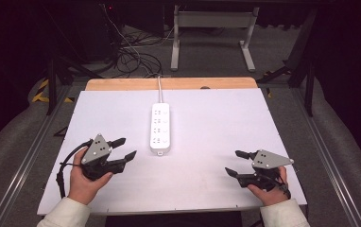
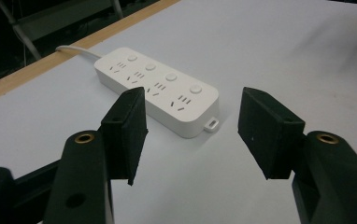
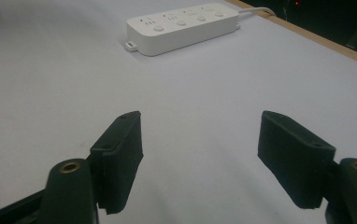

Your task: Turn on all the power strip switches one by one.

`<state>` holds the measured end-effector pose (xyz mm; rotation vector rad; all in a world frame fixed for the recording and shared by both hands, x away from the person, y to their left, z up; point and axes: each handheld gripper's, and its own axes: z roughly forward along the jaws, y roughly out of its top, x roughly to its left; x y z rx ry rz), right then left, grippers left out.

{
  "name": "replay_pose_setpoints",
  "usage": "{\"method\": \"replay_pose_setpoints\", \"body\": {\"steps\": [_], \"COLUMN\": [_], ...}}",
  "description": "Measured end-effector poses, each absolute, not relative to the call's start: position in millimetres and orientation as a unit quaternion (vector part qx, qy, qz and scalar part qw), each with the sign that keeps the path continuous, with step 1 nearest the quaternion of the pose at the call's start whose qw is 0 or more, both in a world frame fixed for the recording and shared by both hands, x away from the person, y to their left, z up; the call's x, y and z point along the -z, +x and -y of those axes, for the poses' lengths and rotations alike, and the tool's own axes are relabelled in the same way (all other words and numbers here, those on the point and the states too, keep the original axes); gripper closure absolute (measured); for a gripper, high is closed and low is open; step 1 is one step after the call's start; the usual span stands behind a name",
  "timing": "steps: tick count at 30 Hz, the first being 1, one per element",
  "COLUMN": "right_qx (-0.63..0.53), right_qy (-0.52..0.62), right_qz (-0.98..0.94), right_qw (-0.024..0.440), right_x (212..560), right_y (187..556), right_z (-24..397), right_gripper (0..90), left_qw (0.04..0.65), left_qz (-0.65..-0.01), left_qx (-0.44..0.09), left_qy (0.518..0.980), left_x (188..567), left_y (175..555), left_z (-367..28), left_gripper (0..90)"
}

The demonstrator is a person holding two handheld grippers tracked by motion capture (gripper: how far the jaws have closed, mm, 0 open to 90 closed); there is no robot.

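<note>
A white power strip [image 1: 160, 127] with several sockets and round switches lies lengthwise at the middle of the white table, its cord running off the far edge. My left gripper [image 1: 125, 148] is held low at the front left, open and empty, its jaws aimed at the strip's near end [image 2: 167, 91], a short way off. At the front right my right gripper [image 1: 237, 163] is open too, nothing between its jaws, pointing left across the table. The strip [image 3: 182, 27] lies well ahead of the right gripper [image 3: 200, 158].
The white tabletop [image 1: 216, 123] has a bare wooden strip [image 1: 122, 84] along its far edge. Beyond it stand a grey metal frame [image 1: 211, 28] and tangled cables [image 1: 131, 52] on the floor. Metal rails [image 1: 330, 161] flank the table.
</note>
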<state>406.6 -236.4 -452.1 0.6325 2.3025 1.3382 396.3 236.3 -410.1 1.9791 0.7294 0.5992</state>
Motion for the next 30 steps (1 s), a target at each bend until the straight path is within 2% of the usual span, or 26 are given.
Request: {"method": "replay_pose_setpoints", "body": {"steps": [30], "right_qx": [-0.481], "right_qy": [0.221], "right_qz": [-0.825], "right_qw": [0.198], "right_x": [452.5], "right_y": [406.6], "right_z": [235.0], "right_gripper": [30.2], "left_qw": [0.417], "left_qz": [-0.275], "left_qx": [-0.220], "left_qy": [0.838], "left_x": [398.0], "left_y": [439.7], "left_z": [-186.8], "left_gripper": [47.1]}}
